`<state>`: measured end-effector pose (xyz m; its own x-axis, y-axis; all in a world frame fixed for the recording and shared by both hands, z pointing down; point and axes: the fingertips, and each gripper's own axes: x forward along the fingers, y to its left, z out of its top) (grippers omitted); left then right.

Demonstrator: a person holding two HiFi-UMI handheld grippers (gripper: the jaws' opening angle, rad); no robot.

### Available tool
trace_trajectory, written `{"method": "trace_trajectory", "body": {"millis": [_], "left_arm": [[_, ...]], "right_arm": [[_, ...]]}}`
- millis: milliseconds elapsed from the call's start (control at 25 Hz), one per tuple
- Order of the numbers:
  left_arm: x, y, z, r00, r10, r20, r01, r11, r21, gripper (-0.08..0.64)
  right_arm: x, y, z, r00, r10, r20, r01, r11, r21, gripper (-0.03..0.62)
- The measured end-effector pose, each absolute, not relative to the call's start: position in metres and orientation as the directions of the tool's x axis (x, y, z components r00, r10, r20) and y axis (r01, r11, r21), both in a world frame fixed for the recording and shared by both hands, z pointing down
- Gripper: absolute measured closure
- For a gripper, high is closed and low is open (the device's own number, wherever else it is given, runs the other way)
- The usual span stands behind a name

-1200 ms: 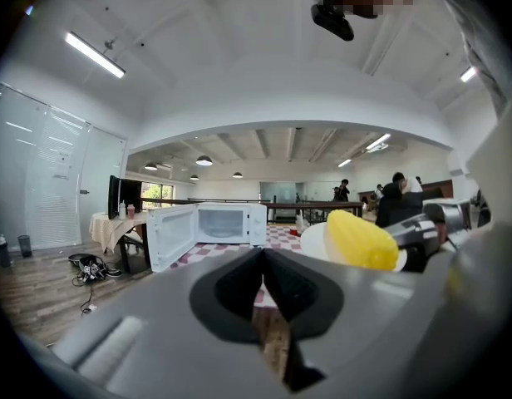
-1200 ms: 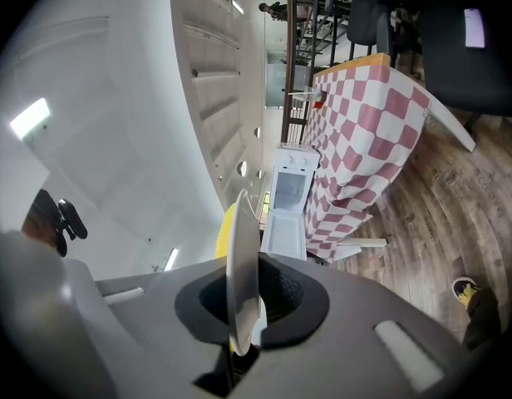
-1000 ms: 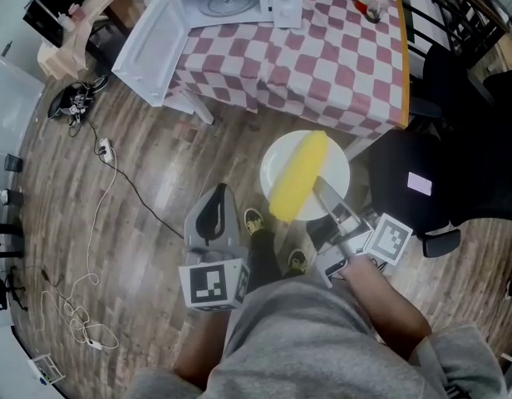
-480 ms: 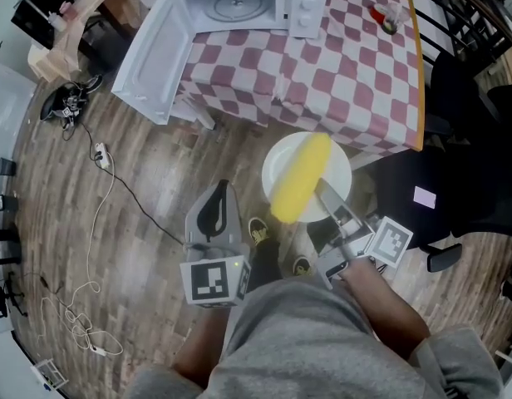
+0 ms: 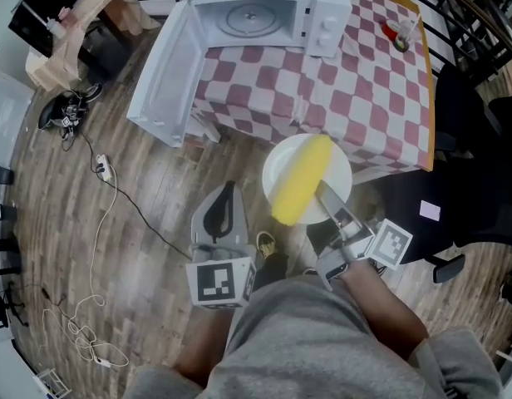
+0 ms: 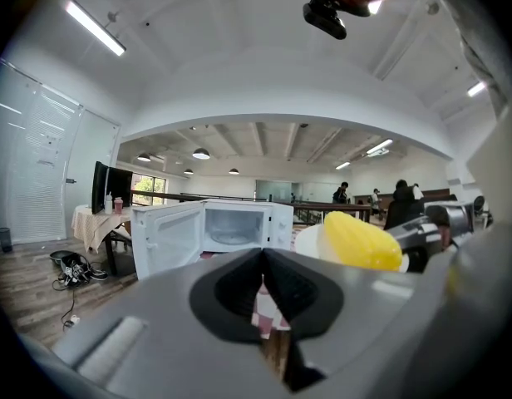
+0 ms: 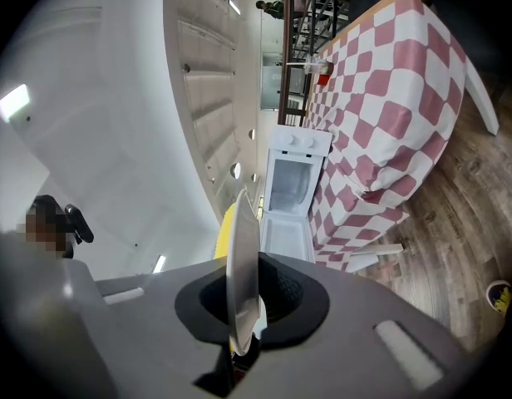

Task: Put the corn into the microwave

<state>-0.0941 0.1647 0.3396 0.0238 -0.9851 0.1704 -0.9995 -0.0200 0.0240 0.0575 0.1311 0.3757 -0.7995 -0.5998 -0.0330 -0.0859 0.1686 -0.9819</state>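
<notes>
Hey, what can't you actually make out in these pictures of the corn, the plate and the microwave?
Corn: in the right gripper view, nearly all of it is hidden behind the edge-on plate.
Microwave: in the head view, its back is cut off by the top edge.
Small red thing on the table: head view, too small to identify.

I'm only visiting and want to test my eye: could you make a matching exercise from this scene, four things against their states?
Things:
1. yellow corn cob
2. white microwave oven
3. white round plate
4. left gripper

States:
A. jaws shut, nothing between them
B. door swung open
C. lying on the plate
D. rim clamped in the right gripper

Pairs: 1-C, 2-B, 3-D, 4-A.
</notes>
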Motion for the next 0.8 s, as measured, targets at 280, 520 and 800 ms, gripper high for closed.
{"method": "trace_trajectory", "body": {"millis": [280,520,800], "left_arm": [[-0.120,0.144,0.338,0.021,-0.988,0.154,-1.000,-0.017,0.023,0.551],[-0.132,0.131,0.333,-0.001,-0.991,0.134,-1.000,0.005,0.028,0.551],[-0.128,0.120,0.325,0.018,-0.994,0.104,-0.999,-0.014,0.035,0.551]], "right_arm": [[0.025,0.115,0.375,-0.770,-0.637,-0.042,-0.095,0.179,-0.979,0.586],[0.007,0.102,0.372,-0.690,-0.719,-0.081,-0.087,0.194,-0.977,0.586],[0.004,0.101,0.375,-0.633,-0.770,-0.077,-0.088,0.171,-0.981,0.586]]}}
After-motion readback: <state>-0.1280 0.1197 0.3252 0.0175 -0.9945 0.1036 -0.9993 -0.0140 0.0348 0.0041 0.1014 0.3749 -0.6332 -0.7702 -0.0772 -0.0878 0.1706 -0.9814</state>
